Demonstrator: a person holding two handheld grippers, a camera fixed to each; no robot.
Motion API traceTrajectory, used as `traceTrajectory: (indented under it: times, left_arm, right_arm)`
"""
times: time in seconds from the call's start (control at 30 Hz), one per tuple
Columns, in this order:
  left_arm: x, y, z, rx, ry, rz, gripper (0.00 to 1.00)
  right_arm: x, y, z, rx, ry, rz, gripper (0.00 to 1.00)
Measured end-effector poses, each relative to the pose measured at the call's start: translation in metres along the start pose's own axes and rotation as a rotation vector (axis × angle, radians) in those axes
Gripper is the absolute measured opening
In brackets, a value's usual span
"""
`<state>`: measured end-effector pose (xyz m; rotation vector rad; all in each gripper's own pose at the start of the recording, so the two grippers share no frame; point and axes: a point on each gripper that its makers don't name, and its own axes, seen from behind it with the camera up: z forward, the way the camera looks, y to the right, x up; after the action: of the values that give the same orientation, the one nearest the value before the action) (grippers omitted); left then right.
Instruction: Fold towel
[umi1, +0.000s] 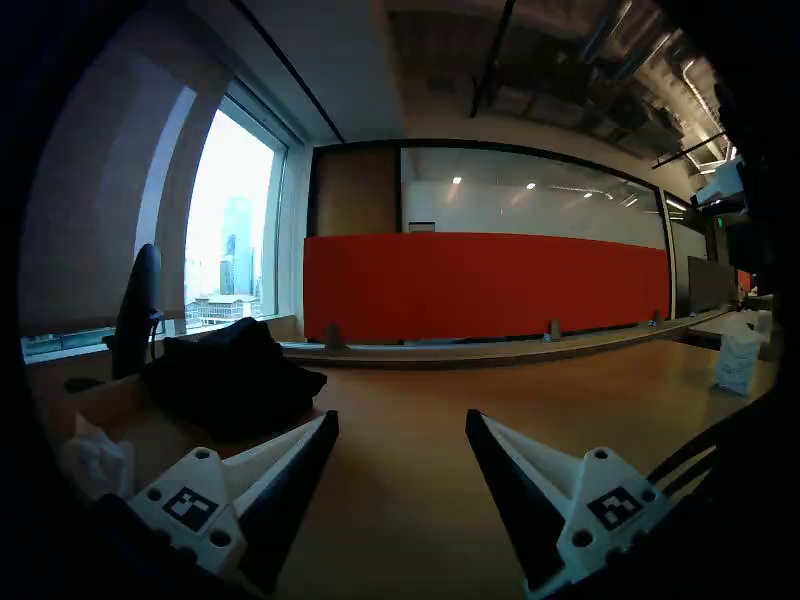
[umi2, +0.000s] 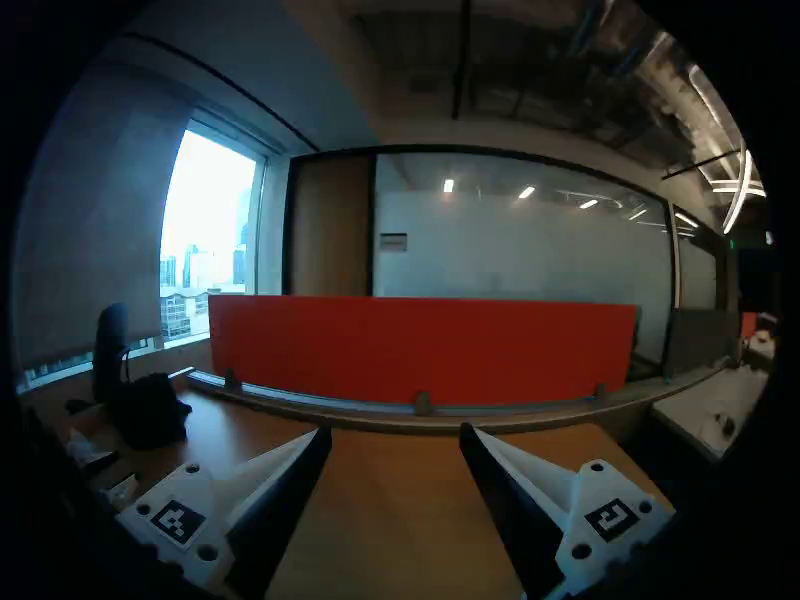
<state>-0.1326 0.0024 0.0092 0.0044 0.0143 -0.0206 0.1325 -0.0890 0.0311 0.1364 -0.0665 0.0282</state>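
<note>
plainly, the only markings near at hand were the square black-and-white marker tags (umi1: 190, 507) on each finger of both grippers, patterns rather than letters. past the right gripper (umi2: 395, 430), a small sign (umi2: 393, 241) hung on the glass wall (umi2: 520, 250), too small to read.

the black towel (umi1: 235, 385) lay bunched in a heap on the wooden desk (umi1: 400, 500), ahead and to the left of the left gripper (umi1: 400, 415), near its left fingertip but apart from it. the heap spread wider than it stood tall, lying roughly across the gripper's line of sight; crumpled as it was, i could not tell its true long axis or which way an edge pointed. from the right gripper it sat far off to the left, a small dark mound beside an office chair (umi2: 108, 345).

both grippers had their fingers spread apart over bare desk, with nothing between them.

the desk was smooth light brown wood. a red divider panel (umi1: 480, 285) ran across its far edge, straight ahead of both grippers. beyond it stood the frosted glass wall, with ceiling lights reflected in it. a tall window (umi1: 230, 230) to the left showed city buildings. a crumpled white thing (umi1: 95, 460) lay just left of the left gripper, and another white object (umi1: 738, 360) stood well off to its right.
</note>
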Motion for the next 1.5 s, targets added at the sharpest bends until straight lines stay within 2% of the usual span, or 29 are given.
traceTrajectory:
  times: [0.5,0.9,1.1,1.3,1.5]
  left_arm:
    - [-0.003,0.000,0.001,0.000,0.001,0.000,0.94]
    - [-0.003,0.000,0.001,0.000,0.001,-0.001,0.94]
    - [-0.004,0.000,0.001,0.000,0.001,-0.001,0.94]
    - [-0.003,0.000,0.001,0.000,0.001,0.000,0.94]
    - [-0.004,0.000,0.001,0.000,0.001,0.000,0.94]
  right_arm:
    - [0.024,0.008,-0.007,0.012,0.012,-0.016,0.99]
    - [0.039,0.024,-0.025,-0.002,0.055,-0.033,0.99]
    - [0.043,0.034,-0.033,-0.032,0.072,-0.030,0.99]
    - [0.033,0.043,-0.033,-0.055,0.086,-0.022,0.99]
    - [0.005,0.051,-0.028,-0.075,0.098,-0.015,0.99]
